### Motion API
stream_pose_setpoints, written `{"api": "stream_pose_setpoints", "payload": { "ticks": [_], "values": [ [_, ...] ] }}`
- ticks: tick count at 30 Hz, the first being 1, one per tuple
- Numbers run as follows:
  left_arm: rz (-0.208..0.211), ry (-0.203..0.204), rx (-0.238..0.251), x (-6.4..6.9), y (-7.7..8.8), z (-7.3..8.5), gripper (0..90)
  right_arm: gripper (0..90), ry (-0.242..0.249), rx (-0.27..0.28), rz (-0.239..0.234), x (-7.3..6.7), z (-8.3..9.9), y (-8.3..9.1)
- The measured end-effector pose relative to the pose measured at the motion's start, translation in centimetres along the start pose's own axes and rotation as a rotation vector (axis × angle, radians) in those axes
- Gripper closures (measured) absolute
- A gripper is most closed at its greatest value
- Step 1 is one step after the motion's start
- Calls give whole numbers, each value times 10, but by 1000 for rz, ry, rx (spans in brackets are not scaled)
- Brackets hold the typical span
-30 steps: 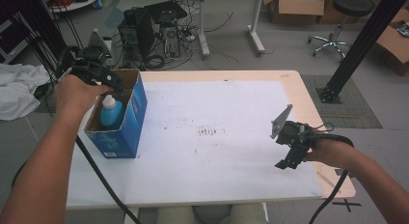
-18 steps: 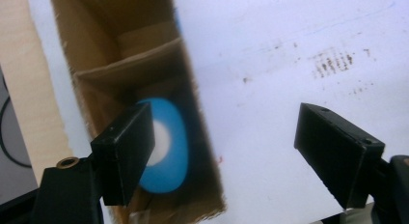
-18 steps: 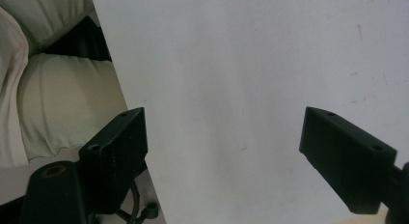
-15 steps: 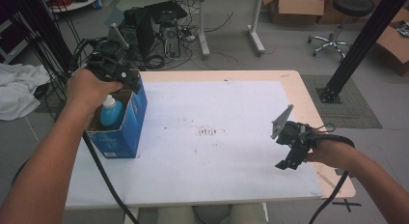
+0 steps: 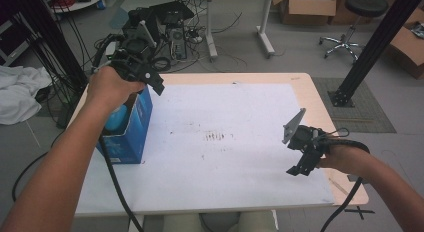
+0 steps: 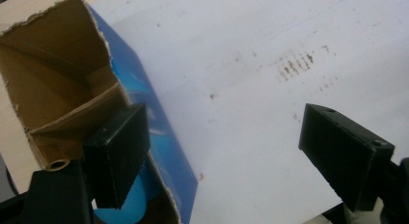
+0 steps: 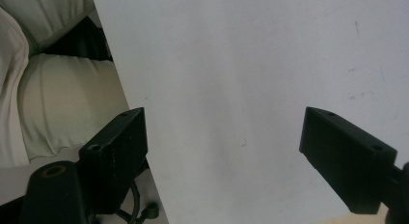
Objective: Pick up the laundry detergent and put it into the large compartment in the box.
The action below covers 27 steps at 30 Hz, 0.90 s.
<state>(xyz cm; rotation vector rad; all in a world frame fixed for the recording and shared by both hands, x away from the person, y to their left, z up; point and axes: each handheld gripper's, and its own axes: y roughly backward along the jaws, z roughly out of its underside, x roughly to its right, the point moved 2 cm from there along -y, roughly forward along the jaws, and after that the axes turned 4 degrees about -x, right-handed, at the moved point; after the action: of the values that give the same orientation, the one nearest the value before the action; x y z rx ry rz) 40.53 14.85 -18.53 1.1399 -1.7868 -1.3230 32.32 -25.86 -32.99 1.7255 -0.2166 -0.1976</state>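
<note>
- A blue box (image 5: 131, 127) stands on the left part of a big white sheet (image 5: 225, 142), and the sheet lies on a wooden table (image 5: 320, 99).
- The top of the blue box is open, and its brown inside (image 6: 58, 89) has a cardboard wall across it.
- A light blue bottle (image 5: 116, 117) sits inside the blue box, and its rounded top (image 6: 120, 209) peeks out.
- The left gripper (image 5: 150, 74) hangs in the air just above the blue box, held in the person's left hand (image 5: 107, 87).
- Its jaws are spread wide with nothing between them; one jaw is over the box's opening and the other over the white sheet.
- The right gripper (image 5: 300, 162) is far from the blue box, near the other side of the white sheet, in the right hand (image 5: 345, 159).
- Its jaws are spread wide too, and they hold nothing.
- Some small dark marks (image 5: 216, 137) sit on the white sheet between the blue box and the right gripper.
</note>
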Motion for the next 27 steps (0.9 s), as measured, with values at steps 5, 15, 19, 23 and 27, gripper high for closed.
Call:
{"api": "stream_pose_setpoints", "payload": {
  "ticks": [5, 15, 19, 23, 27],
  "values": [
    [11, -37, 15, 11, -1, -6, 191, 170, -2, -2, 3, 0, 0, 0],
    [25, -125, 29, 34, -9, -16, 188, 170, -6, 4, 4, 1, -1, 1],
    [19, -158, 3, 46, -16, -21, 189, 170, -9, 5, 3, 1, -1, 1],
    [24, -178, -9, 56, -22, -27, 189, 170, -9, 4, 4, 2, 0, 1],
    [38, -209, -26, 68, -30, -36, 188, 170, -7, 7, 4, 3, -1, 1]
  ]
}}
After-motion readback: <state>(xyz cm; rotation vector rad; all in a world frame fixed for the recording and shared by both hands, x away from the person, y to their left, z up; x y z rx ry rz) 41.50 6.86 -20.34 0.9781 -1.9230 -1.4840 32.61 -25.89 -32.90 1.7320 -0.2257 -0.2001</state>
